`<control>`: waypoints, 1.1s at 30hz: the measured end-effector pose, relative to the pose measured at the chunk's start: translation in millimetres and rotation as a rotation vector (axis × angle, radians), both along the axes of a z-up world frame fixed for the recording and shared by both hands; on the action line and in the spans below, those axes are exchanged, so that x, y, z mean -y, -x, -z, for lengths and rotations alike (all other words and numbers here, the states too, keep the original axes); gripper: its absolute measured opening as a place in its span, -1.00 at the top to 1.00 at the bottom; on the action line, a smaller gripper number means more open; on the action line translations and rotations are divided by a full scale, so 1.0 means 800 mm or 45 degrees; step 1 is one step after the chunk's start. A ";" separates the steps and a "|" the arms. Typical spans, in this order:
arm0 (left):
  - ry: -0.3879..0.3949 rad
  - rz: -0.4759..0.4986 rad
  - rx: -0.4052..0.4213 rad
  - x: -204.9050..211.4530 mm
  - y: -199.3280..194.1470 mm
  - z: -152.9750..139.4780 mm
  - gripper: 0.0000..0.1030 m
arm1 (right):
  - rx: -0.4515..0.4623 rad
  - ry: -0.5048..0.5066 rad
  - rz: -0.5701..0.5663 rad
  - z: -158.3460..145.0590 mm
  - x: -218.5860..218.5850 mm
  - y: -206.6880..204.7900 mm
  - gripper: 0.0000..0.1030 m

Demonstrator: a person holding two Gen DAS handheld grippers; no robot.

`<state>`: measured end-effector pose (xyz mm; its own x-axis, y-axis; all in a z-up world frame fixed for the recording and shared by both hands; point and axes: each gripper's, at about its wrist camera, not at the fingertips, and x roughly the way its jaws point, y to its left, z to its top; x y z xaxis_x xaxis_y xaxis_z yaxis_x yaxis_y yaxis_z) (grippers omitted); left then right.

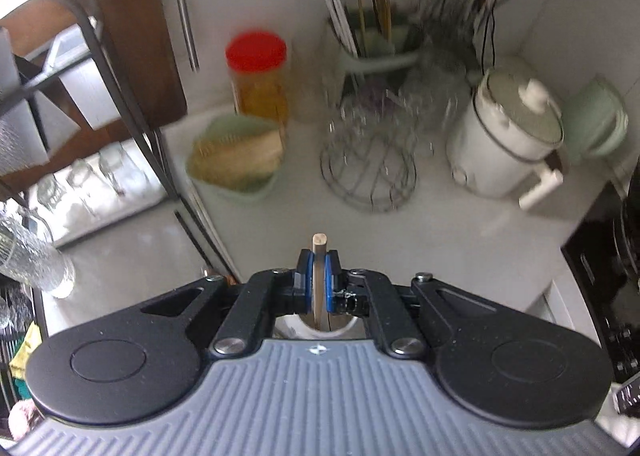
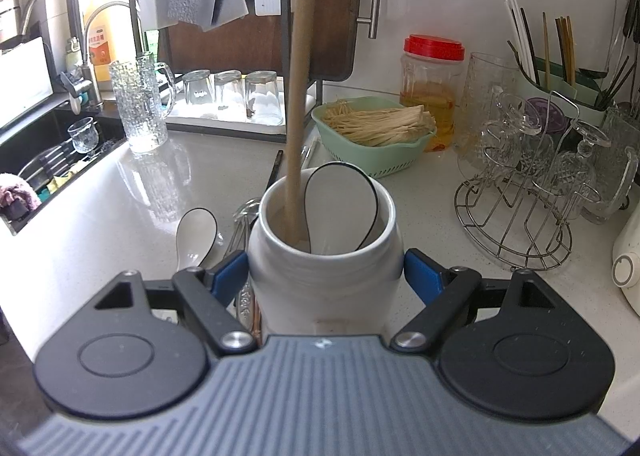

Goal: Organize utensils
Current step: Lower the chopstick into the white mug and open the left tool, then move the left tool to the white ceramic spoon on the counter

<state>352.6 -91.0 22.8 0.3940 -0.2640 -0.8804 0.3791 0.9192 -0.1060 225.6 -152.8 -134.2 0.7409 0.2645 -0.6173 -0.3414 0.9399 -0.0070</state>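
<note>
so the right gripper (image 2: 326,276) has its blue pads pressed on either side of a white ceramic jar (image 2: 324,268), bottom middle of the right wrist view, jar standing upright on the pale countertop (image 2: 120,192). inside the jar there's a white spoon with a black rim (image 2: 340,200) leaning against the right side of the mouth, bowl end up, and a long wooden handle (image 2: 298,96) going down into the left side of the mouth, running up out of the top of the frame.

the left gripper (image 1: 319,276) is clamped tight on that same wooden handle (image 1: 319,252); in the left wrist view its end pokes out just above the pads, and the jar's white rim (image 1: 296,330) peeks through right under the fingers. background there is pretty blurred.

loose stuff on the counter just left of the jar in the right wrist view: another white spoon (image 2: 196,234) lying bowl up, plus some metal utensils (image 2: 244,224) partly hidden behind the jar and the gripper, can't tell exactly what they are.

further back: a green basket of pale noodle-like sticks (image 2: 376,136), a red-lidded jar (image 2: 432,88) behind it, a wire rack with glasses (image 2: 520,192) on the right, a chopstick holder (image 2: 556,56) upper right, upturned glasses on a tray (image 2: 232,96) and the sink (image 2: 48,152) at left.
</note>
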 end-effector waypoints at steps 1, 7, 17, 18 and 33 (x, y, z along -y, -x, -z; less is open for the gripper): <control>-0.006 0.009 -0.033 0.003 -0.004 0.003 0.87 | 0.000 0.001 -0.001 0.000 0.000 0.000 -0.69; -0.045 0.057 -0.171 0.019 -0.018 0.020 0.87 | -0.001 0.003 -0.010 0.000 0.000 0.000 -0.69; -0.040 0.046 -0.213 0.025 -0.025 0.027 0.84 | 0.002 -0.002 -0.015 0.001 0.001 0.001 -0.69; -0.032 0.036 -0.202 0.023 -0.025 0.025 0.80 | 0.001 -0.002 -0.013 0.001 0.001 0.001 -0.69; 0.143 -0.140 0.020 -0.029 0.023 0.017 0.21 | 0.006 -0.008 -0.013 0.002 0.004 0.003 -0.69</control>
<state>334.3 -67.6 9.1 0.4393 -0.3152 -0.8412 0.2791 0.9380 -0.2057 223.2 -156.0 -135.7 0.7411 0.2761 -0.6120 -0.3512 0.9363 -0.0028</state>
